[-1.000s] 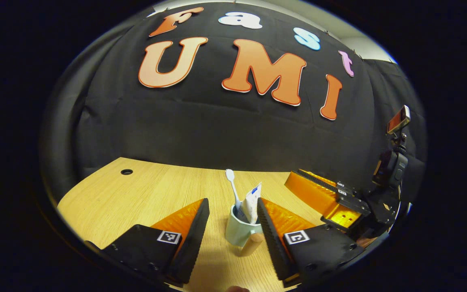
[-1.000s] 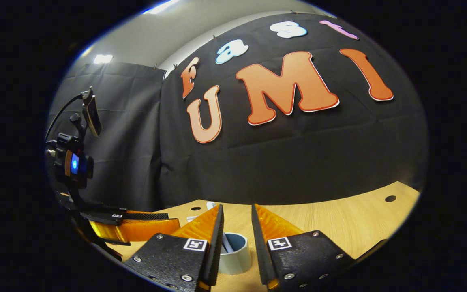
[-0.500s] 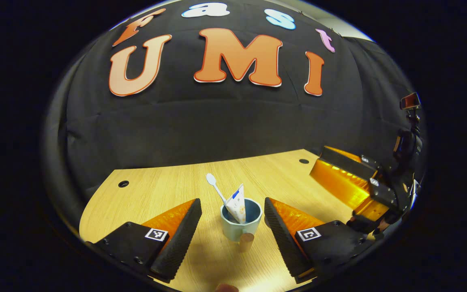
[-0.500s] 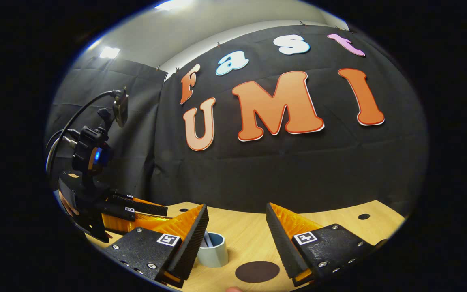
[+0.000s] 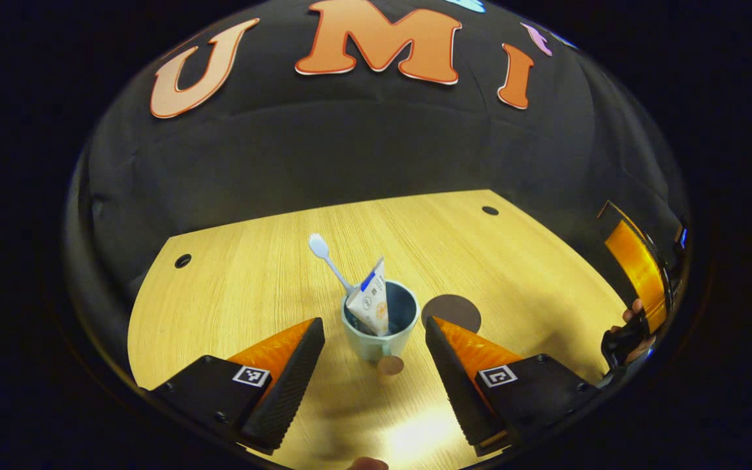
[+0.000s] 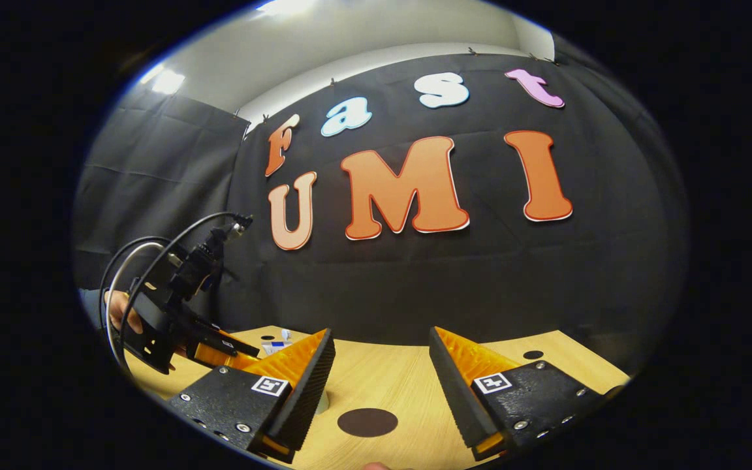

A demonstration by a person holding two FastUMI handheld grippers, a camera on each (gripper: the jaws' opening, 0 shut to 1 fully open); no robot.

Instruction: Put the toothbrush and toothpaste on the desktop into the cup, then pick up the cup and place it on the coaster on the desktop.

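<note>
A pale green cup stands upright on the wooden desktop, with a white toothbrush and a white toothpaste tube sticking out of it. My left gripper is open; the cup sits between its fingers with a gap on each side. Just right of the cup lies a dark round coaster. In the right gripper view my right gripper is open and holds nothing, with the coaster low between its fingers. A sliver of the cup peeks past its left finger.
The right gripper and the hand holding it sit at the far right edge of the left gripper view. The left gripper with its cables is at the left of the right gripper view. Cable holes mark the desktop's back corners.
The right gripper has opened wider and drawn away from the cup to the right. The left gripper view has risen and tilted down, bringing the coaster into sight beside the cup.
</note>
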